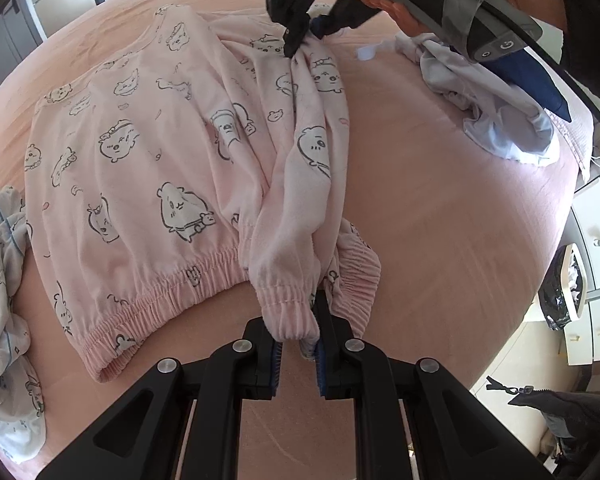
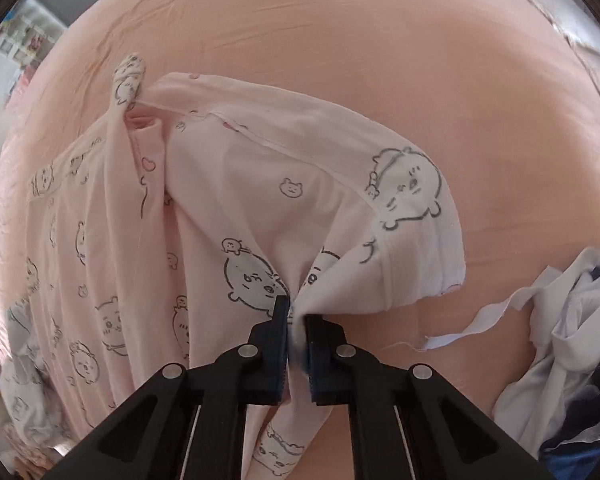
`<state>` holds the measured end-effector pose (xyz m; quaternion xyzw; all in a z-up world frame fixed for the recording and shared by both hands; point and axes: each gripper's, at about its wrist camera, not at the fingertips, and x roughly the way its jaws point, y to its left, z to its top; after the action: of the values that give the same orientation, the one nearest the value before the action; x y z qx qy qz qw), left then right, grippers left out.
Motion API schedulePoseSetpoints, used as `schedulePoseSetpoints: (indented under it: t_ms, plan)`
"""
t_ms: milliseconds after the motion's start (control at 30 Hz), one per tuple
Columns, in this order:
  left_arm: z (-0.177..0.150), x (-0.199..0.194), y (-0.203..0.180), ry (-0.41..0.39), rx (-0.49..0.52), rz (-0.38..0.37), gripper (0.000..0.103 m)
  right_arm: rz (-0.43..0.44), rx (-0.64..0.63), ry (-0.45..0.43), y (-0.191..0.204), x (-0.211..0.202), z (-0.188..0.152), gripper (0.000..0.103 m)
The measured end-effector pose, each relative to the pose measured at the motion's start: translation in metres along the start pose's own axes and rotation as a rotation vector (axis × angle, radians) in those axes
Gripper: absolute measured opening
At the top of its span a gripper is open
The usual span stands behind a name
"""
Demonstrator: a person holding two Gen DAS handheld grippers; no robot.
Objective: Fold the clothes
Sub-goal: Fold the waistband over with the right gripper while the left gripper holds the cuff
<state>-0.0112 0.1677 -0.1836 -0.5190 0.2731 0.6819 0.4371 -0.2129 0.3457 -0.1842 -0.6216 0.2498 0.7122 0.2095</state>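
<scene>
Pink bed (image 1: pixel 440 208), cartoon-print pyjama top (image 1: pixel 140 152)

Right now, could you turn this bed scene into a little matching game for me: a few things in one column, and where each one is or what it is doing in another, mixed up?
Things:
1. pink pyjama top
2. left gripper
3. right gripper
4. white clothes

States:
A. crumpled in a heap to the right of the top
B. shut on the cuff of the sleeve
C. spread on the pink bedsheet
D. shut on the upper end of the sleeve

Pairs: 1-C, 2-B, 3-D, 4-A
</scene>
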Motion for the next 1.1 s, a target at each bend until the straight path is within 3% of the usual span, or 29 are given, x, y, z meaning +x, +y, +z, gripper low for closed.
schedulePoseSetpoints:
  t_ms: [133,500,700,900,933,1100]
  plan:
    - [0.005,-0.003,0.000,-0.009,-0.005,-0.004,0.011,-0.004,-0.051,-0.029,0.014,-0.007,-0.001,0.005]
    - [0.005,-0.023,0.001,-0.047,-0.005,-0.016,0.011,0.087,-0.045,-0.109,0.034,-0.047,0.005,0.005]
    - [0.008,-0.038,0.003,-0.086,-0.024,-0.022,0.011,0.103,-0.078,-0.160,0.067,-0.071,0.010,0.005]
    - [0.005,-0.047,0.014,-0.110,-0.062,-0.017,0.011,0.057,-0.182,-0.193,0.077,-0.080,0.019,0.005]
    - [0.004,-0.047,0.016,-0.110,-0.072,-0.020,0.011,0.050,-0.198,-0.195,0.077,-0.065,0.020,0.005]
    - [-0.005,-0.049,0.031,-0.112,-0.139,-0.040,0.011,0.013,-0.277,-0.198,0.111,-0.065,0.023,0.005]
